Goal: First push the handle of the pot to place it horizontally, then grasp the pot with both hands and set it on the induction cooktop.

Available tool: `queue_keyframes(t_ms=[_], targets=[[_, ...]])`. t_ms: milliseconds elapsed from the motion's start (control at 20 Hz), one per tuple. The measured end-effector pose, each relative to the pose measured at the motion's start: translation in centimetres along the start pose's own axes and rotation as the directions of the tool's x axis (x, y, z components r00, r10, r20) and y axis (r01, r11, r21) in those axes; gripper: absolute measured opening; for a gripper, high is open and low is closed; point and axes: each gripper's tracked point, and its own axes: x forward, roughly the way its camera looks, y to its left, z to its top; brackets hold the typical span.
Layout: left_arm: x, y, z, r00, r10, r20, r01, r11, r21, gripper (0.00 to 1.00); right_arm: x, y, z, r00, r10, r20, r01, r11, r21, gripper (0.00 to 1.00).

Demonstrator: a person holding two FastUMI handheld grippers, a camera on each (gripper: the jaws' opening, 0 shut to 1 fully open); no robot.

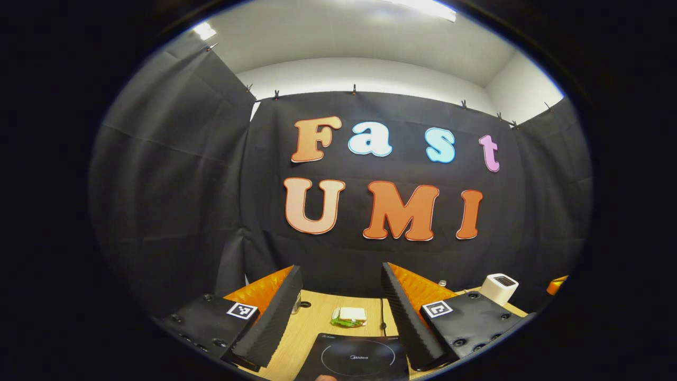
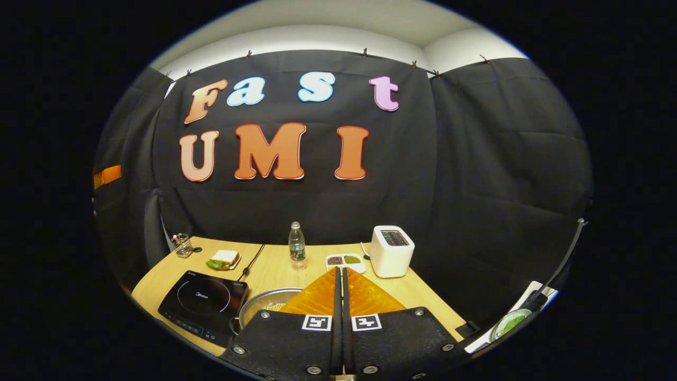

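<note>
Probably stiff, weighty metal pot [image 2: 267, 306] near tabletop's front edge, best gripped at opposite rims; left tongs [image 1: 338, 312] spread, right tongs [image 2: 339, 288] pressed together.

On the table [image 2: 423, 296], the pot [image 2: 264, 304] sits just right of the induction cooktop [image 2: 203, 301].

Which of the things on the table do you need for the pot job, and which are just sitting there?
Needed: round silver metal pot; flat black induction cooktop; left gripper, open; right gripper, shut.

Just sitting there: white box-shaped toaster; clear plastic water bottle; sandwich on a small plate; white two-part dish; small glass jar.
</note>
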Motion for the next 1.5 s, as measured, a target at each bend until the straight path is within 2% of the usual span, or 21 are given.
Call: queue_keyframes(t_ms=[400,650,850,1000,1200,1400,1500], targets=[[-1.1,2.5,-0.8,0.999,0.052,-0.014,-0.052,0.999,-0.002,0.99,-0.1,2.2,-6.2,0.989,0.057,-0.138,-0.067,0.995,-0.068,0.0],[-1.9,3.7,-1.5,0.996,0.079,-0.031,-0.079,0.997,0.006,0.98,0.0,4.3,-9.8,0.971,0.107,-0.214,-0.124,0.99,-0.069,0.0],[-2.0,4.6,-1.6,0.994,0.102,-0.037,-0.101,0.995,0.018,0.98,0.1,6.1,-13.2,0.945,0.148,-0.292,-0.173,0.983,-0.06,0.0],[-2.4,4.6,-1.9,0.994,0.105,-0.042,-0.104,0.994,0.019,0.99,0.1,7.2,-15.6,0.921,0.169,-0.351,-0.213,0.973,-0.091,0.0],[-2.4,4.9,-2.2,0.992,0.117,-0.05,-0.115,0.993,0.037,0.98,-0.4,9.6,-18.6,0.876,0.218,-0.43,-0.27,0.961,-0.064,0.0],[-2.1,4.8,-3.0,0.991,0.112,-0.069,-0.11,0.993,0.033,0.99,-0.6,12.9,-21.4,0.806,0.279,-0.523,-0.327,0.945,-0.001,0.0],[-2.0,5.0,-3.3,0.992,0.108,-0.071,-0.105,0.993,0.049,0.98,-0.6,14.3,-22.7,0.779,0.29,-0.556,-0.353,0.936,-0.005,0.0]])
